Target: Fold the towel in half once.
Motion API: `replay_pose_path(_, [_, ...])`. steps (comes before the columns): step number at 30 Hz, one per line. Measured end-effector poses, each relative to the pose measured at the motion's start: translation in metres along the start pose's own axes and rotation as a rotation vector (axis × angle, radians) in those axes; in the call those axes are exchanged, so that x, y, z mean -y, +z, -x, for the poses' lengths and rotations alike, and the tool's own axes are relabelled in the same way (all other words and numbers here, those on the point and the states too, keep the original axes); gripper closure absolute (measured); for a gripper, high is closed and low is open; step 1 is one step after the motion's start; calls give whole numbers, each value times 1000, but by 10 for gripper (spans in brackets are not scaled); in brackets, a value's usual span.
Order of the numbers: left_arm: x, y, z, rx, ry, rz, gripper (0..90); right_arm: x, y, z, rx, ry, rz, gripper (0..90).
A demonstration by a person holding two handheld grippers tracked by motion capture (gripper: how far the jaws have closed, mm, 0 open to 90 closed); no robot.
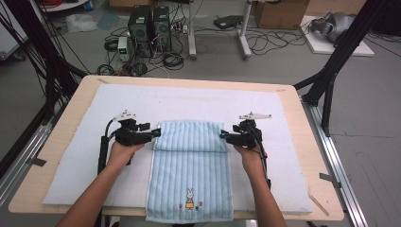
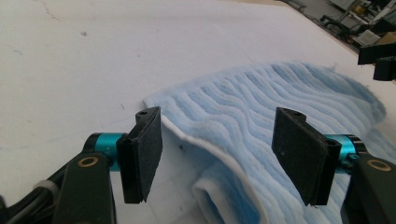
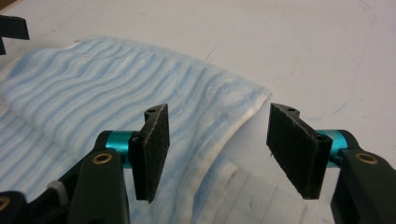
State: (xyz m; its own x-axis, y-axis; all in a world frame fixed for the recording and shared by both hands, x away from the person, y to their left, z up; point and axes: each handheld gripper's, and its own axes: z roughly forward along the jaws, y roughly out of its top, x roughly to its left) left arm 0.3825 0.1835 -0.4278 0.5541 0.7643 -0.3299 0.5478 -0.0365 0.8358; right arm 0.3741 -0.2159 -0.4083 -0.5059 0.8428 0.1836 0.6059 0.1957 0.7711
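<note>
A light blue striped towel (image 1: 190,165) with a small rabbit print lies on the white mat, its far part folded back over itself. My left gripper (image 1: 155,134) is at the fold's left edge, open. In the left gripper view the gripper (image 2: 224,156) has its jaws wide apart, with the white-edged towel fold (image 2: 261,121) lying between and beyond them. My right gripper (image 1: 223,135) sits at the fold's right edge, open. In the right gripper view the gripper (image 3: 217,151) straddles the towel's corner edge (image 3: 233,116) without closing on it.
The white mat (image 1: 71,161) covers most of the wooden table (image 1: 317,142). The towel's near end hangs over the table's front edge. Black frame legs stand at both sides. Computers and cables lie on the floor beyond the table.
</note>
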Motion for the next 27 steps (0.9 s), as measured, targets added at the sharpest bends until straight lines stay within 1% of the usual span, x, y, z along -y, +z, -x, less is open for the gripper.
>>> replay_pose_path(1, [-3,4,-2,-5,-5,-21,334,-3,4,1,4,6,-18,354])
replay_pose_path(3, [-7,13,-4,-34,3,-48,332,-9,14,3,19,5,-46,341])
replay_pose_path(5, [-9,21,-7,-39,-20,-67,331,-13,23,5,39,11,-66,326])
replay_pose_path(7, [-9,29,-9,-52,-24,-78,331,-15,29,4,60,19,-32,348])
replay_pose_path(8, [-8,32,-9,-49,-31,-82,332,-15,31,5,59,28,-26,348])
replay_pose_path(9, [-6,34,-10,-52,-31,-94,332,-14,35,6,57,38,-34,352])
replay_pose_path(11, [-3,39,-10,-62,-29,-122,340,-12,42,7,66,38,-75,365])
replay_pose_path(12, [-1,41,-10,-65,-41,-129,354,-11,45,8,70,31,-86,372])
replay_pose_path(13, [-1,42,-10,-62,-44,-134,372,-11,47,8,69,36,-95,395])
replay_pose_path(14, [-1,43,-10,-57,-55,-129,407,-10,49,8,70,25,-101,423])
replay_pose_path(15, [0,44,-9,-55,-54,-131,450,-10,50,7,72,19,-108,452])
replay_pose_path(16, [0,45,-8,-54,-42,-137,501,-10,51,6,71,3,-114,493])
replay_pose_path(17, [2,46,-7,-56,-27,-146,577,-10,53,5,72,-15,-123,534])
replay_pose_path(18, [2,46,-6,-66,3,-154,648,-10,54,4,74,-35,-135,596])
replay_pose_path(19, [2,46,-5,-77,19,-153,708,-9,55,2,68,-50,-150,663])
replay_pose_path(20, [2,45,-5,-67,15,-154,819,-9,55,2,66,-65,-157,715])
replay_pose_path(21, [1,44,-6,-62,6,-148,849,-9,55,1,61,-77,-157,764])
replay_pose_path(22, [0,42,-6,-53,-3,-133,869,-9,54,0,64,-85,-154,805])
replay_pose_path(23, [-2,40,-7,-38,-21,-117,872,-10,53,0,64,-94,-147,838])
replay_pose_path(24, [-3,37,-7,-30,-33,-101,874,-11,51,0,54,-100,-132,851])
replay_pose_path(27, [-9,28,-6,-9,-42,-53,876,-13,44,-1,33,-106,-97,860])
